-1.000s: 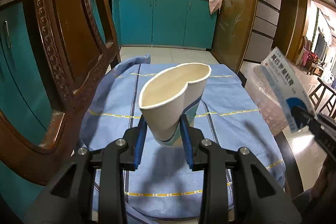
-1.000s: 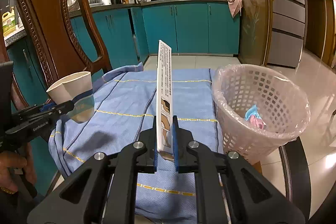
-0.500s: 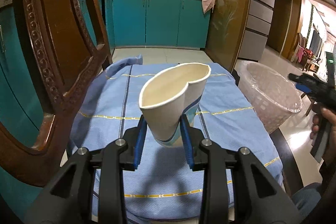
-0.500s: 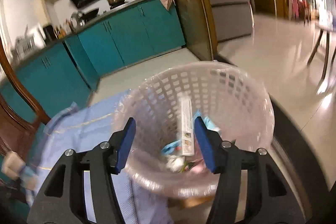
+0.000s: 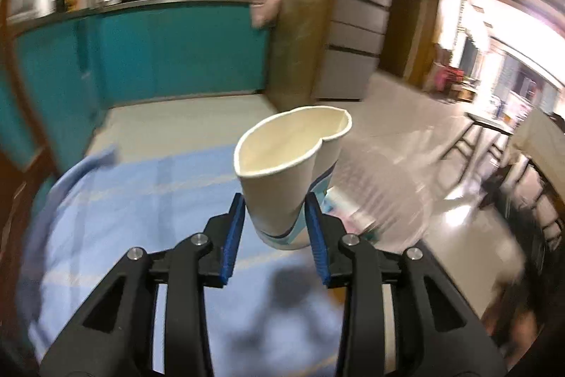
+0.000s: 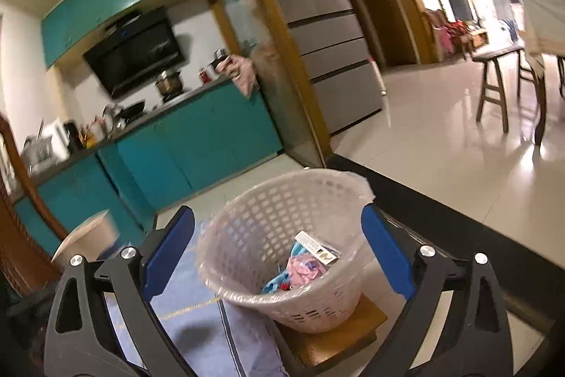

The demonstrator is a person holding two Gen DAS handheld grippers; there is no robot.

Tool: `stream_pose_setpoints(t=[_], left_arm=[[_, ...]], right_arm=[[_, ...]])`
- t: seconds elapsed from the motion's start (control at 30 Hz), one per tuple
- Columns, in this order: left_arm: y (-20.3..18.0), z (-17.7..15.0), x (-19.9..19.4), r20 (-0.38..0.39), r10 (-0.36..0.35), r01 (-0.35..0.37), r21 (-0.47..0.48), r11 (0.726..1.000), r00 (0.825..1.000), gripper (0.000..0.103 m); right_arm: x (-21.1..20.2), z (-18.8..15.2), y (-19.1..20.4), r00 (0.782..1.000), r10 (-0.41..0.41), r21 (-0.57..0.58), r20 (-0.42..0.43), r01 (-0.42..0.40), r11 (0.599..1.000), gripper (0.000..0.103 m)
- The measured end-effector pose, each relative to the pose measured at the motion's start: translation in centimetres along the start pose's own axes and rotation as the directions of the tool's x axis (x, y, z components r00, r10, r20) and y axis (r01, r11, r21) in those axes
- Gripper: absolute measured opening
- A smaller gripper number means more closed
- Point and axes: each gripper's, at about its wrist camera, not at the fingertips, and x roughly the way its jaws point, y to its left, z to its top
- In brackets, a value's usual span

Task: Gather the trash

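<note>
The left claw (image 5: 275, 228) pinches a dented paper cup (image 5: 287, 172) above the blue tablecloth (image 5: 123, 218).

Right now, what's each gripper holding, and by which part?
Left gripper pinches the squashed paper cup by its lower wall near the base. Right gripper is open, holding nothing.

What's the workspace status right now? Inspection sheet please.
Surface: blue tablecloth over the table.
Job's things: squashed paper cup clamped in the left gripper; lined trash basket holds a flat white box and pink and blue wrappers.
Clutter: wooden block under the basket.
Grippers: left shut on the cup; right gripper wide open, empty, facing the basket.
Cables: nothing seen.
Surroundings: teal cabinets, fridge, stools; left view motion-blurred.
</note>
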Motion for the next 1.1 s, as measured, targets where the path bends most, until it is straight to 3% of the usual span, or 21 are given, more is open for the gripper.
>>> stream_pose_setpoints(t=[0.03,0.07,0.1,0.2,0.37,0.47,0.67,0.8,1.1], left_arm=[[-1.4,1.6,1.4,0.01,-0.023,0.023,0.007,1.0,1.0,0.058],[-2.4,2.8,2.7,0.016,-0.036,0.035,0.011,0.999,0.999,0.089],[-2.9,3.4,3.6,0.024,-0.033,0.033,0.015,0.999,0.999,0.094],[-2.6,3.2,4.3,0.0,0.012,-0.012,0.025,1.0,1.0,0.094],[3.2,-0.4,0.2,-0.002,0.122,-0.122,-0.036,0.992,0.993,0.098],[7.5,-3.9,-3.2,-0.016,0.242,-0.243,-0.06,0.968,0.97,0.099],[13.0,-9.6,-8.4,-0.066,0.37,-0.376,-0.136,0.917,0.927,0.1],[13.7,-10.5,-9.7,-0.063,0.399,-0.404,-0.15,0.902,0.915,0.1],[13.4,-10.7,-10.5,-0.042,0.354,-0.356,-0.159,0.921,0.934,0.1]], right_arm=[[-0.2,0.1,-0.3,1.0,-0.005,0.01,0.009,0.004,1.0,0.093],[-0.4,0.3,-0.6,1.0,-0.005,0.014,0.017,0.004,1.0,0.093],[-0.6,0.4,-0.9,1.0,-0.004,0.015,0.024,0.003,1.0,0.093],[-0.2,0.4,-0.7,1.0,0.006,-0.008,-0.003,-0.006,1.0,0.093],[1.5,-0.9,1.6,0.99,0.047,-0.091,-0.132,-0.06,0.994,0.093],[2.6,-2.4,4.2,0.971,0.062,-0.167,-0.232,-0.103,0.981,0.093],[2.1,-5.1,8.7,0.945,0.077,-0.259,-0.317,-0.165,0.952,0.093],[0.8,-6.7,11.1,0.941,0.082,-0.325,-0.329,-0.195,0.926,0.097],[-0.1,-7.7,12.4,0.94,0.083,-0.376,-0.331,-0.213,0.902,0.098]])
